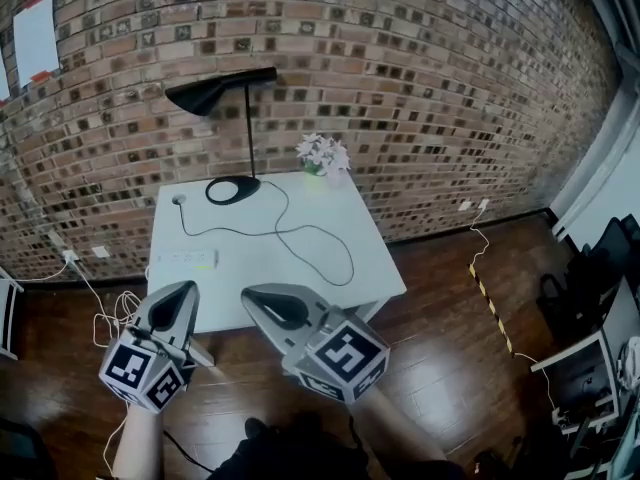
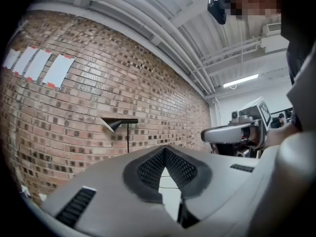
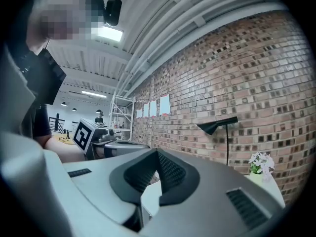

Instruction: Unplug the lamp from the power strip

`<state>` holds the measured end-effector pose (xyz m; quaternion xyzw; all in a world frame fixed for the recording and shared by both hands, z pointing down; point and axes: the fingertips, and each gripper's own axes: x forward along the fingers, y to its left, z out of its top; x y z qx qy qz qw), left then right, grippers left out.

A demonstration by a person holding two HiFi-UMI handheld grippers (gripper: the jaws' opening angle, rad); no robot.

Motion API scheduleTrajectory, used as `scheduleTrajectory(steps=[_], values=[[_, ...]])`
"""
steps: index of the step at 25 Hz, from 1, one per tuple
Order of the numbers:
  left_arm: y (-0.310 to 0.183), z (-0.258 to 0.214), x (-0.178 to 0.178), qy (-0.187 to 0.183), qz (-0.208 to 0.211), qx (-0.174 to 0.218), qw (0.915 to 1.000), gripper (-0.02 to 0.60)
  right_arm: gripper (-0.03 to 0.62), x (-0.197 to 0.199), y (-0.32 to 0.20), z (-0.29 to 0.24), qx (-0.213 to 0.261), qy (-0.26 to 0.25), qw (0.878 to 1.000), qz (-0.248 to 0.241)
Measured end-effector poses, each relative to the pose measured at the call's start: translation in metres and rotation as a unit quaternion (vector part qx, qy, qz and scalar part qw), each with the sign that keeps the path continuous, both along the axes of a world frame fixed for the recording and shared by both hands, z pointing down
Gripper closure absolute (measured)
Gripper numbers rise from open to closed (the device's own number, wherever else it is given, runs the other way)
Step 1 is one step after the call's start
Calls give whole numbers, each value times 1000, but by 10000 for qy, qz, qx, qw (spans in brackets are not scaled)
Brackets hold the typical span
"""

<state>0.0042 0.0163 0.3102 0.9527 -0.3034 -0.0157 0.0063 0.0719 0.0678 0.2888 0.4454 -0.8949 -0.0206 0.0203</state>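
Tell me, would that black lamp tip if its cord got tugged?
Probably not easily: the lamp sits on a wide flat base. Its thin pole and overhanging shade might make it wobble. The cord lies in slack curves, so likely floppy.

Was backed by a red-brown brick wall (image 1: 400, 68), hung at the left with white paper sheets (image 1: 36, 36). Was floored in dark glossy wooden planks (image 1: 450, 298), crossed at the right by yellow-and-black striped tape (image 1: 490, 303). Held a white square table (image 1: 250, 268) near the wall. Was lit by a long fluorescent ceiling tube (image 2: 240, 80).
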Motion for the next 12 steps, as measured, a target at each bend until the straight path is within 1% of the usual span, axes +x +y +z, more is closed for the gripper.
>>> scheduleTrajectory(steps=[2, 7, 10, 12], values=[[2, 0, 0, -53, -129, 8, 9999, 588, 605, 7, 5, 1, 29, -20, 10000, -56], [7, 12, -6, -317, -620, -83, 9975, 588, 605, 23, 8, 20, -94, -199, 9991, -354], [11, 21, -11, -445, -952, -146, 9944, 588, 605, 27, 7, 32, -155, -306, 9975, -625], [16, 24, -18, -556, -1253, -150, 9904, 588, 605, 26, 6, 36, -167, -341, 9953, -888]])
